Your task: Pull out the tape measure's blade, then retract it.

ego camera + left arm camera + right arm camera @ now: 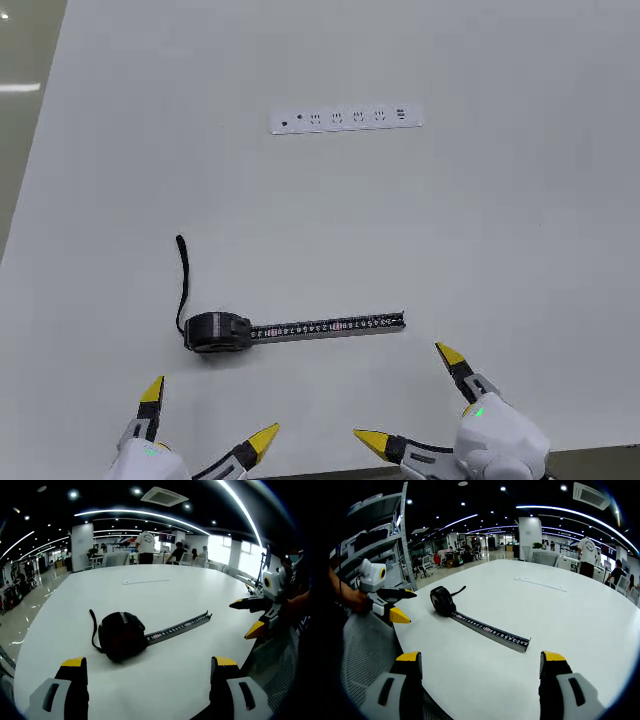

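Observation:
A black tape measure (pixel 216 332) lies on the white table (pixel 320 220), its wrist strap (pixel 182 280) trailing away from me. Its blade (pixel 328 327) is drawn out to the right and rests flat, ending in a hook (pixel 401 320). My left gripper (pixel 207 420) is open near the front edge, just short of the case (pixel 121 636). My right gripper (pixel 408 397) is open too, a little short of the blade's tip (pixel 522 644). Neither touches the tape measure (pixel 442 600). The right gripper (pixel 254 616) shows in the left gripper view, and the left gripper (pixel 399 605) in the right gripper view.
A white power strip (pixel 346 118) lies flat farther back on the table. The table's front edge (pixel 420 468) runs just under the grippers. Shelving (pixel 375 535) stands at the left of the right gripper view. People stand beyond the far end of the table (pixel 146 547).

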`<state>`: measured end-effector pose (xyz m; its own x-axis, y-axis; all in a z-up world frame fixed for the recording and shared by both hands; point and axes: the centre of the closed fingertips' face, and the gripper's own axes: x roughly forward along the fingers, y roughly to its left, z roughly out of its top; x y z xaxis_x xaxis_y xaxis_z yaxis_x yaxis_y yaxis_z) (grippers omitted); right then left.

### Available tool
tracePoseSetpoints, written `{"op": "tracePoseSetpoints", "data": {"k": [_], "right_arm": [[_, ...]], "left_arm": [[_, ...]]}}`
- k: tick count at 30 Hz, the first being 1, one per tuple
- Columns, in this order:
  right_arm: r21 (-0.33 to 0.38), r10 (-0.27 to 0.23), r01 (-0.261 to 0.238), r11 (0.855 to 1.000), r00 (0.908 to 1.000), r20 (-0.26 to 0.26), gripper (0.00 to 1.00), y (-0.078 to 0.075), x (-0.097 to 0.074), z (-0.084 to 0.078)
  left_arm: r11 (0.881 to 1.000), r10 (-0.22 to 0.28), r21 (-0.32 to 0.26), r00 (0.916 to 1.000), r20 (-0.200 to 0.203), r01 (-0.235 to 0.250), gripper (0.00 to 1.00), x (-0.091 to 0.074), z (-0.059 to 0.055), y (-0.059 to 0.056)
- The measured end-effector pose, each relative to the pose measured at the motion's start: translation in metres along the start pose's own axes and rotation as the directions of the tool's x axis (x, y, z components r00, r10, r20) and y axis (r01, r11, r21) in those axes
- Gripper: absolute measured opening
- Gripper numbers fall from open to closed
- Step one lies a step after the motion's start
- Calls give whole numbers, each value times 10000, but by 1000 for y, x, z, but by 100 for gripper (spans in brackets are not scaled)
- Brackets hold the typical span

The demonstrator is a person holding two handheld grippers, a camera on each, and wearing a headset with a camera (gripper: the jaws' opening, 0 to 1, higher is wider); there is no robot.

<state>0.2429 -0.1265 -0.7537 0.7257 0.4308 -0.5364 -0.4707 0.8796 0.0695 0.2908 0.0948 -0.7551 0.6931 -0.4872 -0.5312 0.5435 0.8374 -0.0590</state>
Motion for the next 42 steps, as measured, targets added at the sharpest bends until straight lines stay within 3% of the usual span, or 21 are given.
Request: {"op": "tracePoseSetpoints", "data": {"k": [8,15,21,27,36,42], "right_arm": [[-144,29,-29,9999,10000,-25,99,1,3,1],[-185,116,-117,9998,9999,-40,99,-3,5,-1],[-306,414,-420,9986,9989,-205,97,-4,10,-5],[-653,698,-719,9953,9970,-332,94,-10,15,-8],[-1283,1376,-1433,9813,9891,-518,86,-25,19,-10],[-1786,1899,-1979,9638,9799,-607,80,-34,22,-8]], "left_arm": [[9987,515,-31,9986,94,-515,100,4,5,4],[9939,1026,-427,9946,158,-1019,100,10,9,10],[9915,1228,-443,9924,46,-1225,100,17,9,11],[9836,1571,-887,9876,-70,-1571,100,25,7,15],[9732,2007,-1145,9796,16,-1992,100,35,12,16],[9668,2228,-1277,9749,-14,-2211,100,41,14,21]]}}
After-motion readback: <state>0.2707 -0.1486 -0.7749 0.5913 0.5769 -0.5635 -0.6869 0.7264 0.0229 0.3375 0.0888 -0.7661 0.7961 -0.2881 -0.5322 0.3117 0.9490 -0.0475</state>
